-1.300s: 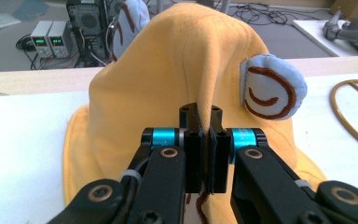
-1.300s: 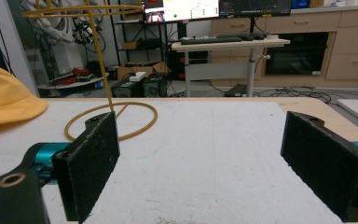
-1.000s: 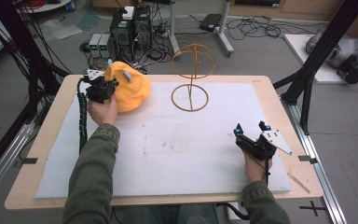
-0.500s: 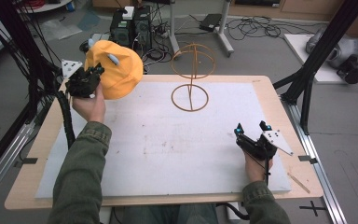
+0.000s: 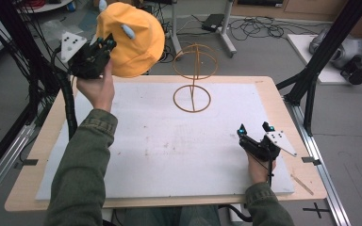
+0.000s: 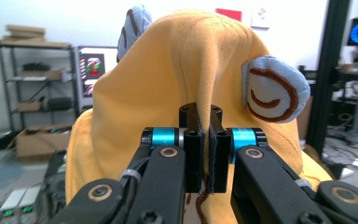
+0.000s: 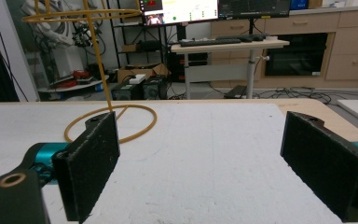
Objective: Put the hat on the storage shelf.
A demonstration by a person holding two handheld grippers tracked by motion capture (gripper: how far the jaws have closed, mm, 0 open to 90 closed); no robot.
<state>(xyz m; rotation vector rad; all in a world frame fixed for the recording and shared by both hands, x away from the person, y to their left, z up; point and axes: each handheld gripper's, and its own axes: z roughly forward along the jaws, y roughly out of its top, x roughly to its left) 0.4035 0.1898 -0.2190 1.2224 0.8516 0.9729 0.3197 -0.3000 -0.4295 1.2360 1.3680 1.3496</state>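
aloft, left tongs pinched on the unlabelled orange hat; right tongs agape above the white board

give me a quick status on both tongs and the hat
Left tongs shut on orange hat, held up off the table. Right tongs open, empty, low over white mat. Wire stand unobstructed.

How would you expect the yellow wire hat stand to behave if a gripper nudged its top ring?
The wire stand looks thin and open, so probably light and likely to slide on the white mat. Its single slim stem may flex or wobble. The flat base ring should resist tipping somewhat.
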